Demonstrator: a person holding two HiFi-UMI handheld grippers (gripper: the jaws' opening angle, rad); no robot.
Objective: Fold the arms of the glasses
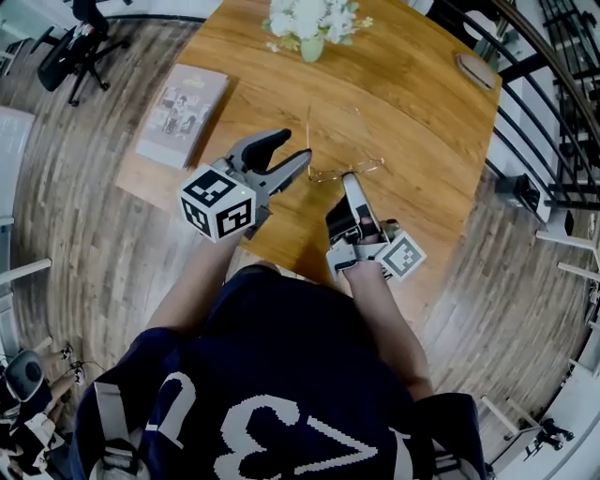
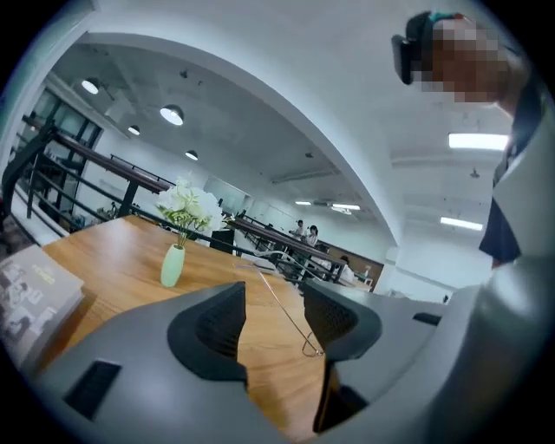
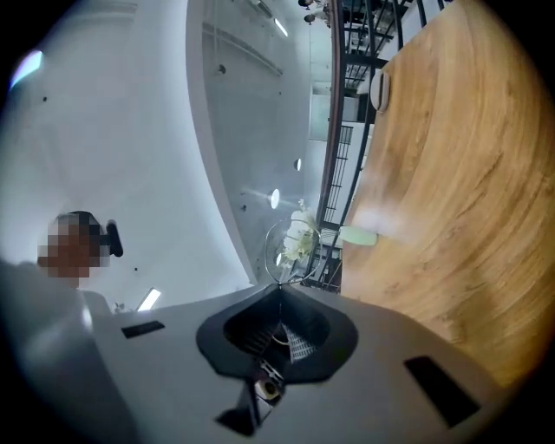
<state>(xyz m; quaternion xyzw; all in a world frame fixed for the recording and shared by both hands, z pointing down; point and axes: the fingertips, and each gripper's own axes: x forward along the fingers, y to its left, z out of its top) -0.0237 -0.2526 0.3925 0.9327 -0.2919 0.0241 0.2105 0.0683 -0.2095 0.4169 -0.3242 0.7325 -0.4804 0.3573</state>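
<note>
Grip is the weak point here. The right claw (image 1: 349, 180) has its jaws together on the thin gold wire-rimmed glasses (image 1: 347, 170), pinching the frame beside one round lens (image 3: 282, 253), which stands just beyond the closed tips in the right gripper view. The glasses are near the middle of the pale wooden bench (image 1: 431, 112), seemingly lifted off it. They are well apart from the grey paperback book (image 1: 183, 112) on the left and the green vase of white flowers (image 1: 309, 28) at the far edge. The left claw (image 1: 296, 146) stands wide apart. In the left gripper view one slender temple arm (image 2: 286, 314) runs between its ribbed pads (image 2: 217, 325), curved end nearest the camera, touching neither pad as far as I can tell. The arms do not look folded yet. Several things could go wrong, in my judgement. The right claw grips only a thin wire, so a sideways push on the arm may make the frame swivel or slip out and drop onto the bench. If the left claw closes hard or pushes across the hinge line instead of around it, the fine wire could bend. The loose arm could also slide out from between the open pads before any fold begins.
</note>
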